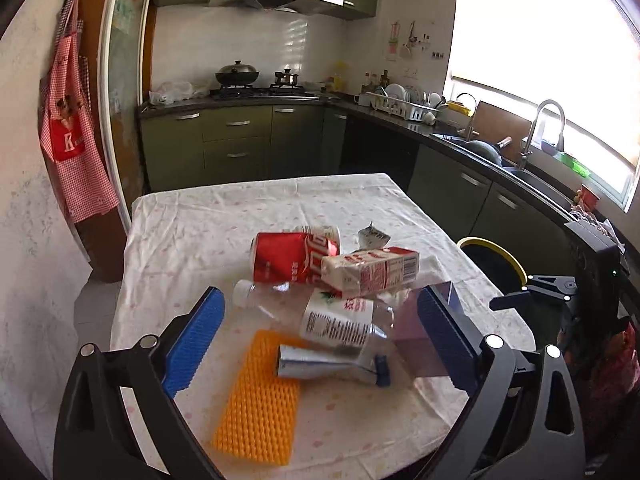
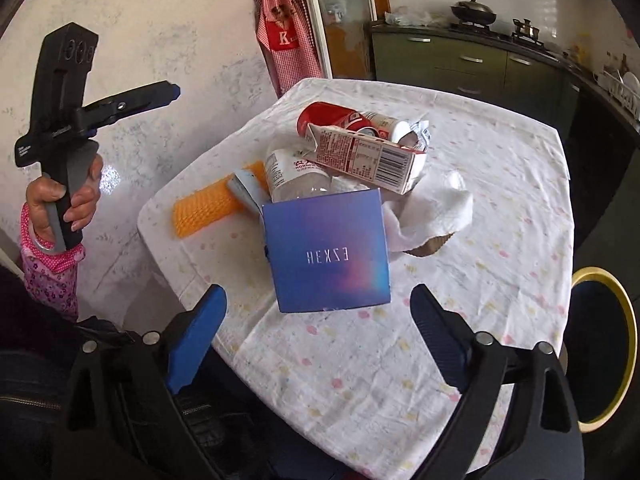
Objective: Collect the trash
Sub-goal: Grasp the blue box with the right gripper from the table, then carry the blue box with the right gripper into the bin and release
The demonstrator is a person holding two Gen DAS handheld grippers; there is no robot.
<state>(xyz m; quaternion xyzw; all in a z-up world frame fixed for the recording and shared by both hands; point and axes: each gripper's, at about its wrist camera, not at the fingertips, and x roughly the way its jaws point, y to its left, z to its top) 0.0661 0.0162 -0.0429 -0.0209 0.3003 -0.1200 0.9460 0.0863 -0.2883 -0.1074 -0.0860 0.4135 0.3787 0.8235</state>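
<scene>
Plainly, "HEXZE" marks the blue box point(image 2: 326, 250) beside the carton point(image 2: 366, 156).

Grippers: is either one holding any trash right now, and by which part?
Nothing is held. The left gripper and right gripper are both open, above the table, with the blue box untouched.

A cloth-covered table point(image 2: 500, 168) is carrying the trash. An orange mat point(image 1: 256, 400), blue box point(image 2: 328, 252) and white cloth point(image 2: 436, 208) are lying on it.

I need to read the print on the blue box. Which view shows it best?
The right wrist view: the blue box faces the camera, its top unobstructed. The left wrist view shows only a dim sliver beside the finger.
</scene>
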